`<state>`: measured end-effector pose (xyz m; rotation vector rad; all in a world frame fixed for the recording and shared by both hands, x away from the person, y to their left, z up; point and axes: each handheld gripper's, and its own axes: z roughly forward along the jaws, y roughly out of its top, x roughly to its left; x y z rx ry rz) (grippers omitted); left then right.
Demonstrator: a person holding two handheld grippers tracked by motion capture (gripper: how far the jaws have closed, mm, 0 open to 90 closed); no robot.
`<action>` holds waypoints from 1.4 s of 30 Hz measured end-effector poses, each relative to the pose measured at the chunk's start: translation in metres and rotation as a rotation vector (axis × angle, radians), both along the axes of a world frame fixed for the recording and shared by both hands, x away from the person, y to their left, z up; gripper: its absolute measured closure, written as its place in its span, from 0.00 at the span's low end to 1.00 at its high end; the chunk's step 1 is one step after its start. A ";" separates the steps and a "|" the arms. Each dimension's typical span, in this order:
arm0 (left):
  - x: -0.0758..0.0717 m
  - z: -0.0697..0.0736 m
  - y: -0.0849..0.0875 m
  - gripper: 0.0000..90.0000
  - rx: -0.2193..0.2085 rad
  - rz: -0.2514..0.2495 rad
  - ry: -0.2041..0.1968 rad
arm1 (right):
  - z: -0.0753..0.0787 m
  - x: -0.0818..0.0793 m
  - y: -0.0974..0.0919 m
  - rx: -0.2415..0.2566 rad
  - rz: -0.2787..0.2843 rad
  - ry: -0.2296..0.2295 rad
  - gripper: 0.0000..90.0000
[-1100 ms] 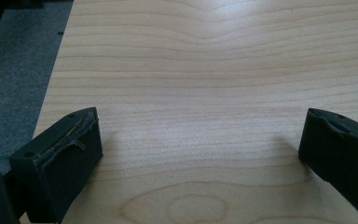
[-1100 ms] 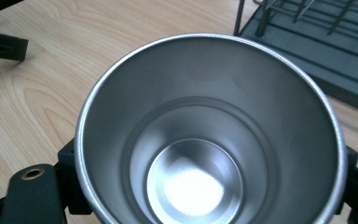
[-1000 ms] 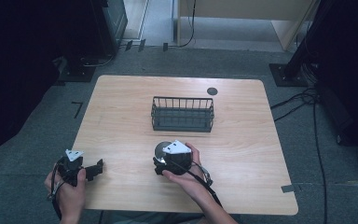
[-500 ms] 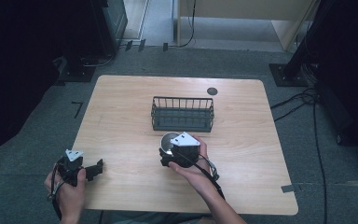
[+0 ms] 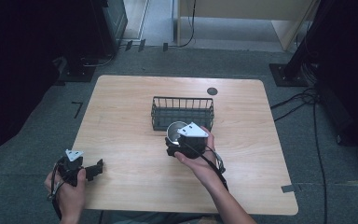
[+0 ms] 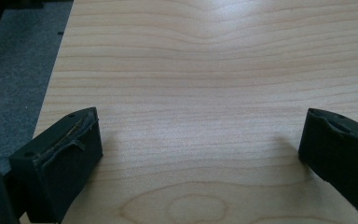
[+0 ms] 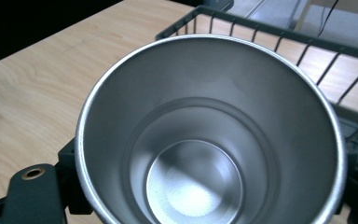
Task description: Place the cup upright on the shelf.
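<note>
Directly ahead of the clamped steel cup (image 5: 174,130) (upright) stands a wire basket (image 5: 182,112).

No text, label, brand, number or sign can be read anywhere in these views.
</note>
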<state>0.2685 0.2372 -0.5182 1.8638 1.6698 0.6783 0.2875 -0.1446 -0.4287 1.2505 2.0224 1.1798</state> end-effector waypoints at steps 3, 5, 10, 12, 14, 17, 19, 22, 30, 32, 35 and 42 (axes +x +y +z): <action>0.000 0.000 0.000 0.00 0.000 0.000 0.000 | 0.007 0.004 -0.006 0.008 -0.023 -0.024 0.20; 0.000 0.000 0.000 0.00 -0.001 0.000 -0.001 | 0.008 0.005 -0.008 0.011 -0.030 -0.033 0.20; 0.000 0.000 0.000 0.00 -0.002 0.001 -0.001 | 0.016 0.010 -0.016 0.022 -0.053 -0.078 0.20; 0.000 0.000 0.000 0.00 -0.001 0.001 -0.001 | 0.017 0.012 -0.018 0.019 -0.058 -0.092 0.20; 0.000 0.000 0.000 0.00 -0.001 0.001 -0.001 | 0.019 0.014 -0.019 0.022 -0.067 -0.101 0.20; 0.000 0.000 0.000 0.00 -0.001 0.001 -0.001 | 0.021 0.017 -0.020 0.019 -0.074 -0.117 0.20; 0.000 0.000 0.000 0.00 -0.001 0.001 -0.001 | 0.023 0.020 -0.022 0.029 -0.084 -0.135 0.20; 0.000 0.000 0.000 0.00 -0.001 0.001 -0.001 | 0.024 0.025 -0.025 0.039 -0.099 -0.157 0.20; 0.000 0.000 0.000 0.00 -0.001 0.001 -0.002 | 0.025 0.037 -0.029 0.048 -0.138 -0.232 0.20; 0.000 0.000 0.000 0.00 0.000 0.001 -0.002 | 0.026 0.041 -0.031 0.051 -0.144 -0.242 0.20; 0.000 0.000 0.000 0.00 -0.001 0.001 -0.001 | 0.026 0.047 -0.033 0.054 -0.162 -0.252 0.20; 0.000 0.000 0.000 0.00 0.000 0.001 -0.002 | 0.026 0.062 -0.040 0.068 -0.185 -0.273 0.20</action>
